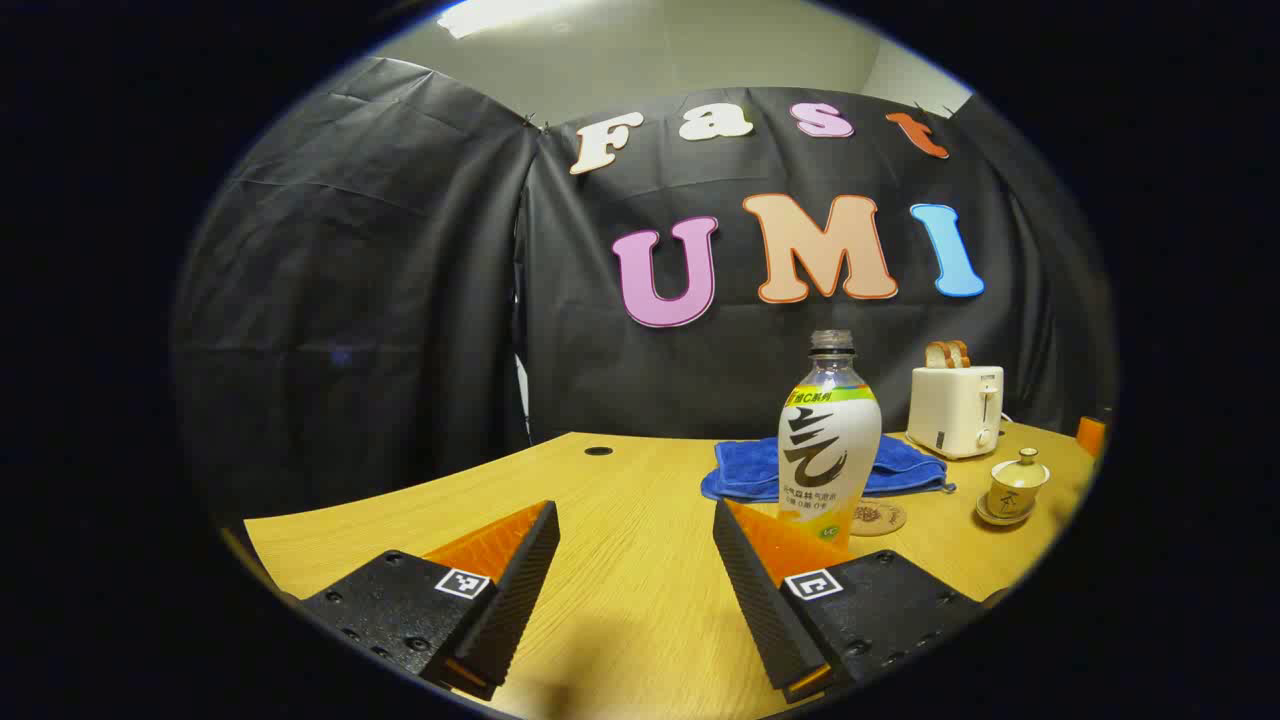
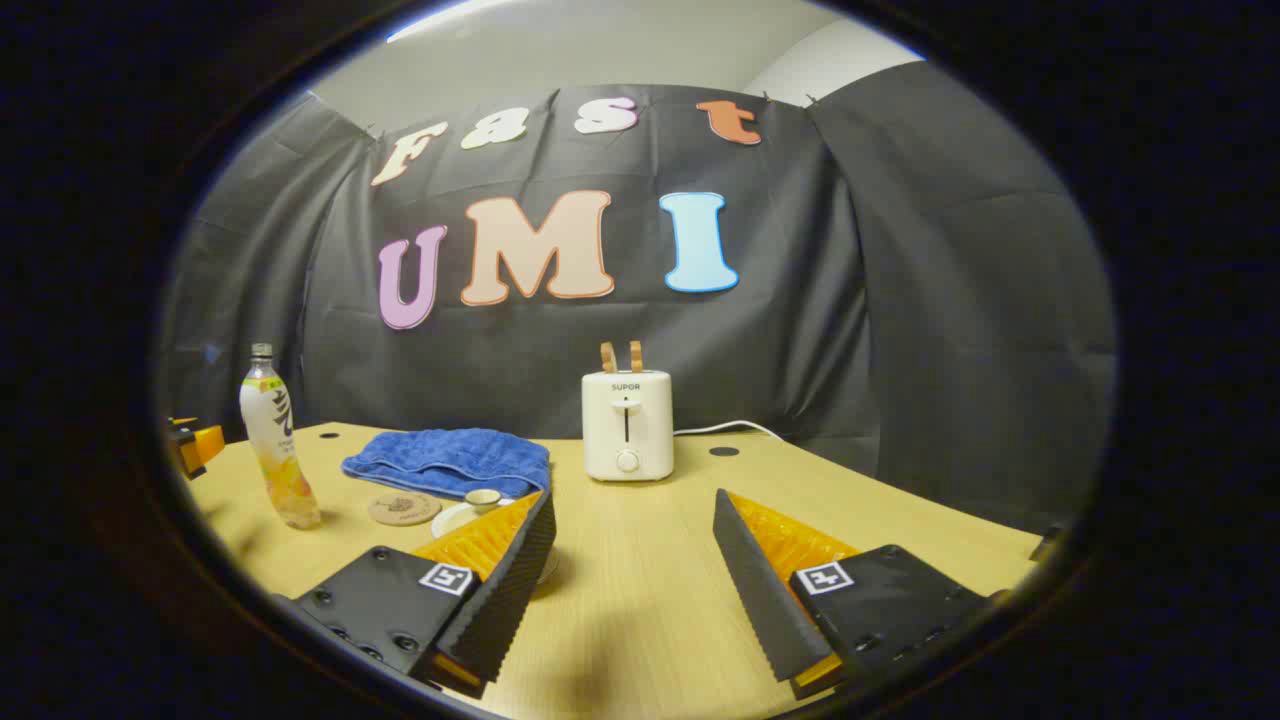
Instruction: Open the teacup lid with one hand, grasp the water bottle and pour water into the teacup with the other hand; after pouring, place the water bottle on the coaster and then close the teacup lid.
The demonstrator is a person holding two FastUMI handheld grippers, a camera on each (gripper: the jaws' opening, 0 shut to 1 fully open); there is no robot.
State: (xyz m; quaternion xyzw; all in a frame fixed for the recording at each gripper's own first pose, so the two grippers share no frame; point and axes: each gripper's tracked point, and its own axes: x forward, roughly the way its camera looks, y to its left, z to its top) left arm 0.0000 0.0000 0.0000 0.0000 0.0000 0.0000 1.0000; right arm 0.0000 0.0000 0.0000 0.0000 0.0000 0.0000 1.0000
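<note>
A tall water bottle (image 1: pixel 830 440) with a white label stands upright on the wooden table (image 1: pixel 640 600), just beyond my left gripper's right finger (image 1: pixel 745 560). My left gripper (image 1: pixel 635 515) is open and holds nothing. A round coaster (image 1: pixel 880 518) lies right of the bottle. Farther right sits a small lidded teacup (image 1: pixel 1015 485) on its saucer. In the right gripper view, my right gripper (image 2: pixel 632 505) is open and empty. Its left finger (image 2: pixel 500 560) hides most of the teacup (image 2: pixel 483 497). The coaster (image 2: pixel 403 508) and bottle (image 2: pixel 278 440) stand to the left.
A folded blue towel (image 1: pixel 760 470) lies behind the bottle and coaster. A white toaster (image 2: pixel 627 425) with two bread slices stands at the back, its cord trailing right. The other gripper (image 2: pixel 195 445) shows at the far left edge. Table holes (image 2: pixel 723 451) sit near the wall.
</note>
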